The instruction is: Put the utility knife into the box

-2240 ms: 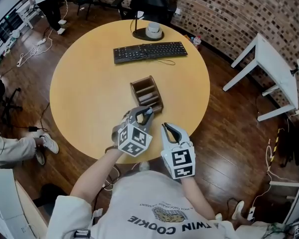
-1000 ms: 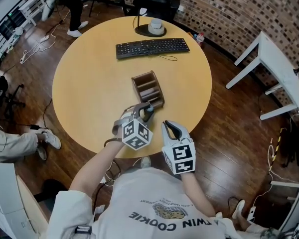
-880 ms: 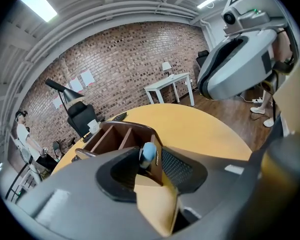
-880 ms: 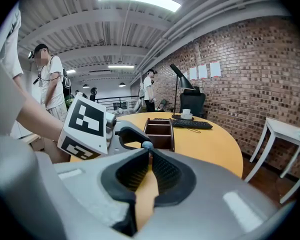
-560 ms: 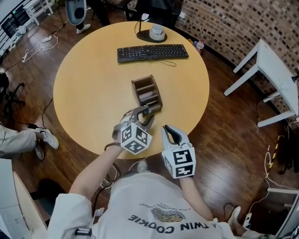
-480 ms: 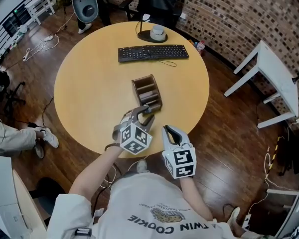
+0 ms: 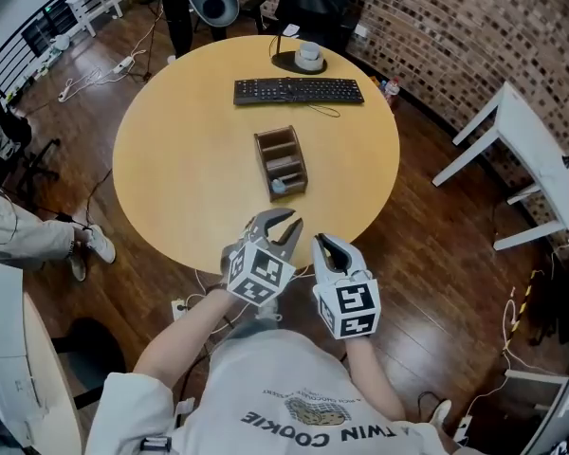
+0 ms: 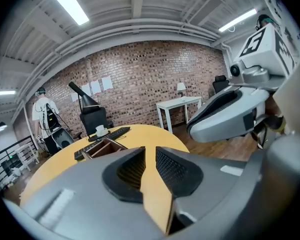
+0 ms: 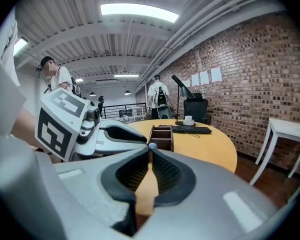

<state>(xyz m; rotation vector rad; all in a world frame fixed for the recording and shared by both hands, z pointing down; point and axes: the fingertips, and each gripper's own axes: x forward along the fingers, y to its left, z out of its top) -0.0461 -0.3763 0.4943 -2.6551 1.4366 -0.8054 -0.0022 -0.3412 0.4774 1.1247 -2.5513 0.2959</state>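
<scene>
Utility knife (image 7: 278,186): grey-blue end showing in the nearest compartment of the box (image 7: 261,159), against its near wall as far as I can tell. The box sits mid-table (image 7: 180,159), well apart from both my grippers.

Left gripper (image 7: 284,224) hangs over the near edge of the table, pointing toward the box. Its jaws are closing with a gap between the pads and nothing in it — only bare tabletop shows through in the left gripper view. Right gripper (image 7: 324,245) is just to the right of it, past the table edge, jaws together at the tips, empty.

Judgement: the placing looks done, and the step in hand is the let-go and getting clear. The next move calls for little — hold both grippers away from the box so nothing knocks it, and check that the knife is seated and not leaning out. Whether it rests fully down in the compartment I cannot tell from here.
</scene>
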